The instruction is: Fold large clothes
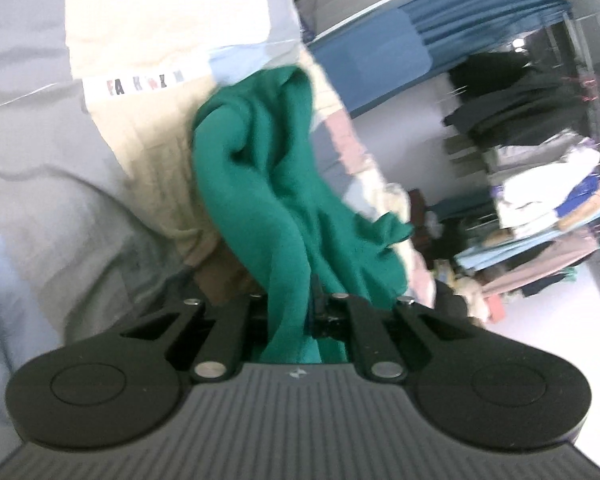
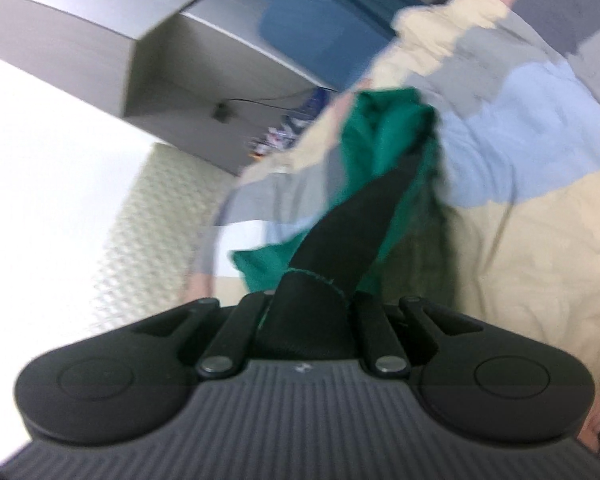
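Left wrist view: left tool [image 1: 300, 300] clamped tight on the green garment [image 1: 268, 184], bunched above the bed [image 1: 40, 168]. Right tool [image 2: 312, 300] pinches another edge. Best spread both apart, letting the cloth hang flat.

The green garment [image 1: 260, 184] was soft matt cloth, thick and heavily creased. Beside it, the cream patchwork cover [image 1: 148, 32] looked like matt fabric with a ribbed weave. Below the garment, the left gripper [image 1: 296, 300] was matt black plastic with shiny metal pins and a ridged grey housing.
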`<state>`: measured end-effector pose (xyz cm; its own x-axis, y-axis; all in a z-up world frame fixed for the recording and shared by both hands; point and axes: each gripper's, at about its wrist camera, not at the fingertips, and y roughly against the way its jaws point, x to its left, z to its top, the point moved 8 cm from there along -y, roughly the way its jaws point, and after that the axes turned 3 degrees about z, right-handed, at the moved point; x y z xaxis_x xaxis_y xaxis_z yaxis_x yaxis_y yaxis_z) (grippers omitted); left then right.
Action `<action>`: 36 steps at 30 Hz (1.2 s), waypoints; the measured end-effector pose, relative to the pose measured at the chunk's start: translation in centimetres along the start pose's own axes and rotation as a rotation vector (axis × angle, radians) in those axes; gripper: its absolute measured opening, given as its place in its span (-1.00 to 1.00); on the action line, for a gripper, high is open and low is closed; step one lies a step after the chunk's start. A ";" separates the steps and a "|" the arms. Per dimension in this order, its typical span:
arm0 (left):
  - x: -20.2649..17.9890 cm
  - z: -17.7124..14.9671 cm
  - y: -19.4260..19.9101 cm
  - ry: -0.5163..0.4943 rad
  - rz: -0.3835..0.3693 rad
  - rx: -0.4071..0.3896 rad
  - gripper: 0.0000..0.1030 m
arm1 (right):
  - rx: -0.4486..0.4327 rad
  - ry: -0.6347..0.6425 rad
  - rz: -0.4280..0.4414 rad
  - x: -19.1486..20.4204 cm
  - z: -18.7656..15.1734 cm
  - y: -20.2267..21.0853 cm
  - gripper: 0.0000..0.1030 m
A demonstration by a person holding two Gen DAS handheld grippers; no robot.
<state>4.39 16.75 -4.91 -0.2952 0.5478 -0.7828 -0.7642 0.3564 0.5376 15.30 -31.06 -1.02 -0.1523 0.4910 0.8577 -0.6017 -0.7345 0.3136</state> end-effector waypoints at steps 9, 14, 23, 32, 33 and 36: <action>-1.4 -4.6 8.9 0.013 -0.156 -0.019 -0.84 | -0.049 0.090 0.104 4.7 -0.7 8.1 -0.82; -2.6 -5.6 10.1 -0.008 -0.183 -0.044 -0.83 | -0.070 0.082 0.082 4.7 -0.5 9.7 -0.82; -4.8 2.2 3.6 0.043 -0.133 -0.100 -0.81 | -0.080 0.025 -0.020 3.5 5.5 3.3 -0.81; -5.3 12.4 -7.6 -0.002 0.029 -0.204 -0.79 | -0.130 -0.107 -0.208 -3.2 13.6 -7.2 -0.77; -5.1 13.3 -9.0 -0.021 0.052 -0.209 -0.79 | -0.129 -0.106 -0.223 -4.1 14.2 -8.4 -0.77; -3.6 15.6 -13.6 -0.010 0.109 -0.201 -0.79 | -0.122 -0.092 -0.262 -6.9 15.6 -12.4 -0.77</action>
<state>24.76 21.75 -4.52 -0.3772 0.5824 -0.7201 -0.8275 0.1372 0.5444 36.09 -32.65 -4.51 0.0891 0.6076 0.7892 -0.7017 -0.5241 0.4827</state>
